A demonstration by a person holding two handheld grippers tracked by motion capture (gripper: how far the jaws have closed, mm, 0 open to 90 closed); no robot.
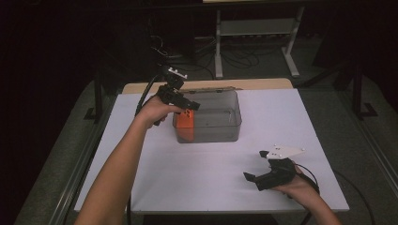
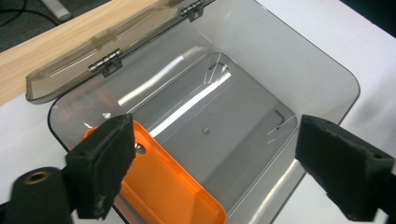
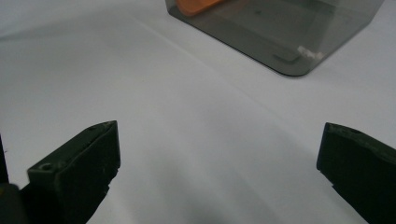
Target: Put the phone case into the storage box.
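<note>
A clear grey plastic box stands at the middle of the white table, its hinged lid folded back. A flat orange case leans inside it against the left end wall. In the left gripper view the orange case lies low under the near jaw. My left gripper hovers over that end of the box, open, with nothing between the pads. My right gripper rests near the table's front right, open and empty, facing the box across bare table.
A wooden board lies along the table's far edge behind the box. A white desk frame and floor cables sit beyond the table. The white tabletop stretches bare in front of the box.
</note>
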